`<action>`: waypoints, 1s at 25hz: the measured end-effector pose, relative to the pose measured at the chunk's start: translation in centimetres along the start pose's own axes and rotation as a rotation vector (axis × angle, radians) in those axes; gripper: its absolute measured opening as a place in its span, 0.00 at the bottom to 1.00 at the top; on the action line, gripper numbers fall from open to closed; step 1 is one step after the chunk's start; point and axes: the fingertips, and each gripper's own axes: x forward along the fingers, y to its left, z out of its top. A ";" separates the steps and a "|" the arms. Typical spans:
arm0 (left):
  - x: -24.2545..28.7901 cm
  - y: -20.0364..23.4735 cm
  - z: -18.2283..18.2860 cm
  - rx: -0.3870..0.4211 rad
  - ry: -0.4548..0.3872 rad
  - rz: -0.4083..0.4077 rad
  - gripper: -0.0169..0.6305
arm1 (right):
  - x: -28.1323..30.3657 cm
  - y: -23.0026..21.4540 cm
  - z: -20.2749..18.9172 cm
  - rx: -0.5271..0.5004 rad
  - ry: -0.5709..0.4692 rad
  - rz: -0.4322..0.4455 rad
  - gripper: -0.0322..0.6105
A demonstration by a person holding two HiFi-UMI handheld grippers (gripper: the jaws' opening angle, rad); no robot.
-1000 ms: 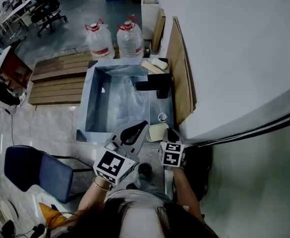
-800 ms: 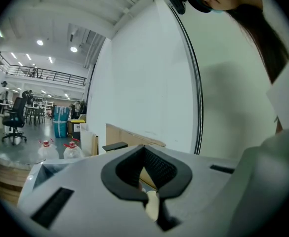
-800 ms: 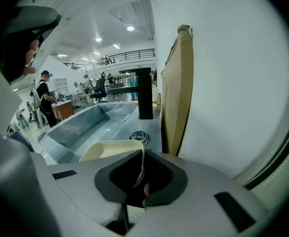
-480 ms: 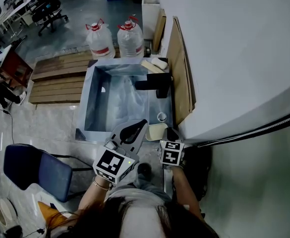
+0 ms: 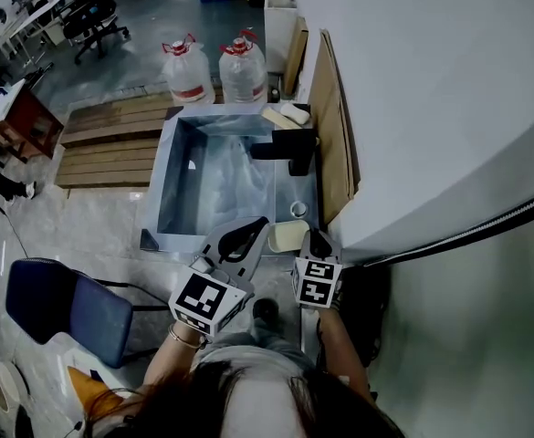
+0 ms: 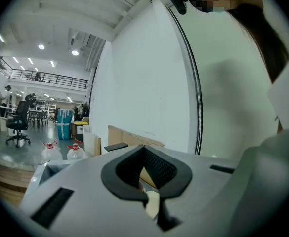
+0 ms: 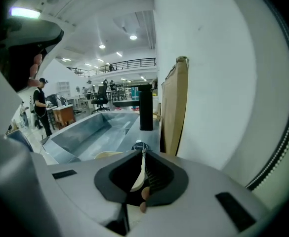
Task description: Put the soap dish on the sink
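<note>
Grips the soap dish (image 5: 286, 238) by its rim with the right hand-held gripper (image 5: 314, 242), jaws pinched onto the edge, at the near right corner of the sink (image 5: 305, 190) (the side with the black tap (image 5: 296, 156)). Holds the left hand-held gripper (image 5: 259, 228) just beside it, jaws together on nothing.

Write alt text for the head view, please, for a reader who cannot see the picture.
Seen from above, a person holds the right claw shut on a cream soap dish at the near right corner of a steel sink. The left claw is beside the dish, shut on nothing. A black faucet stands on the sink's right rim.
</note>
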 end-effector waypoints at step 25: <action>-8.2 -2.0 1.9 0.020 -0.063 0.035 0.04 | -10.5 4.0 6.0 -0.038 -0.243 0.005 0.09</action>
